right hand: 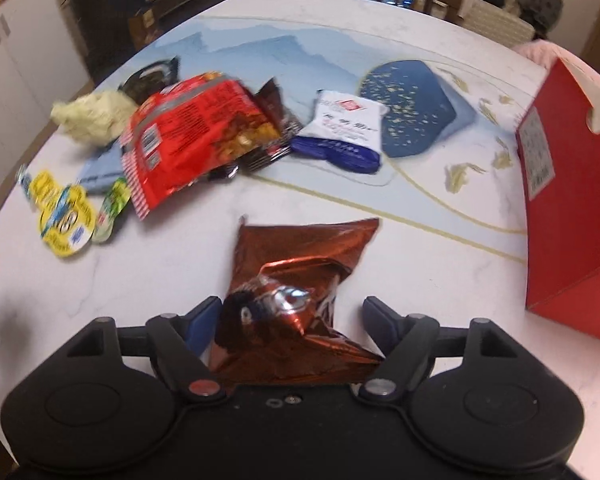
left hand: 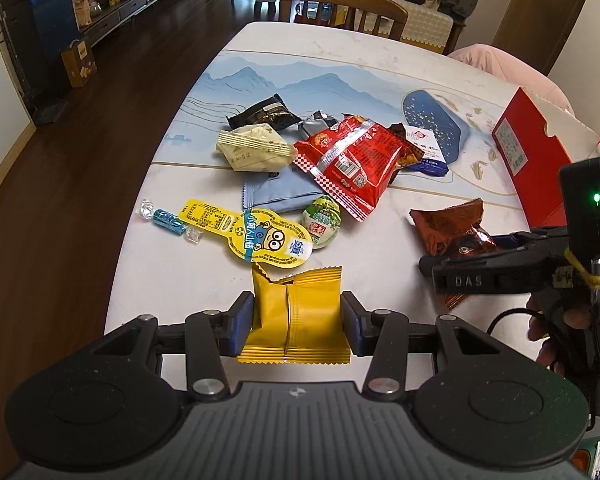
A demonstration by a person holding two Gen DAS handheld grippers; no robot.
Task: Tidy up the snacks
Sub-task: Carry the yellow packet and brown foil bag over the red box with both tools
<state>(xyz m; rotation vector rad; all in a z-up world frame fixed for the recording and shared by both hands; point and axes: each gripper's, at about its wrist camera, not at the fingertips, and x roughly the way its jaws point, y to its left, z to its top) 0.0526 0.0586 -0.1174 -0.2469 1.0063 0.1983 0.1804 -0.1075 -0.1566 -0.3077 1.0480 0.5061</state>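
Table [left hand: 380,60], white with a blue mountain print, carried everything. Red box [right hand: 572,208] stood at its right edge. Near the table's middle lay a loose pile: big red snack bag [left hand: 352,160], cream packet [left hand: 252,148], black packet [left hand: 264,114], white-and-blue packet [right hand: 344,132]. In front of the pile lay a yellow cartoon-lid cup [left hand: 260,240] and a small green cup [left hand: 322,220], touching.

Left gripper [left hand: 298,322] was clamped on the yellow packet [left hand: 300,312], both pads pressed against its sides.

Right gripper [right hand: 290,320] stood wide; the crumpled brown foil packet [right hand: 300,280] lay on the table between the fingers, right pad [right hand: 376,316] clear of it.
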